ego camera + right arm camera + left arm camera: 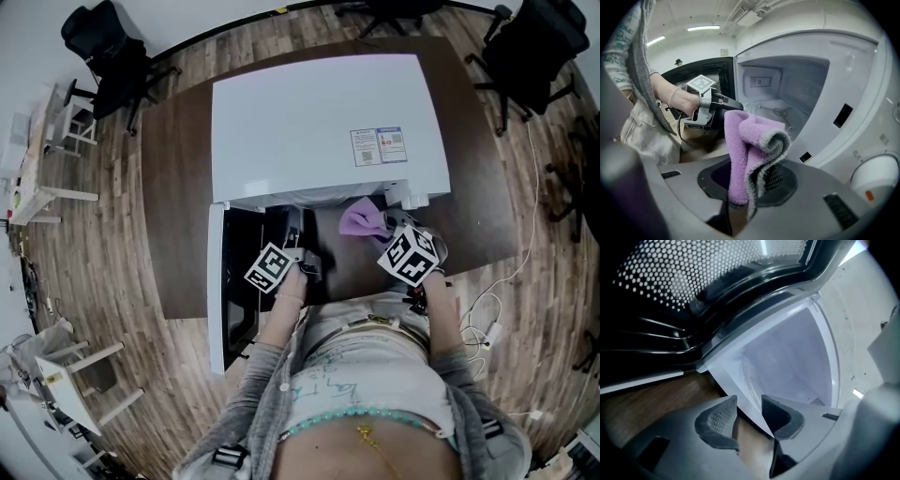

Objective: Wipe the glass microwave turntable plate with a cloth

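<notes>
A white microwave (319,122) stands on the table with its door (217,281) swung open to the left. My right gripper (749,183) is shut on a folded purple cloth (750,140), held in front of the open cavity (787,93). On the cavity floor I can only faintly see a turntable ring (780,112); the glass plate itself is not clear. My left gripper (749,416) is open at the lower front edge of the cavity, close to the door. That white edge (740,376) shows in the gap, and the pads press on nothing. The head view shows the cloth (361,220) beside the right gripper's marker cube (410,255).
The dark brown table (178,187) juts out around the microwave. Black office chairs (108,52) (534,47) stand behind it. White cables (487,319) lie on the wooden floor at right. White furniture (56,375) sits at the left. The door's perforated window (693,268) is close above my left gripper.
</notes>
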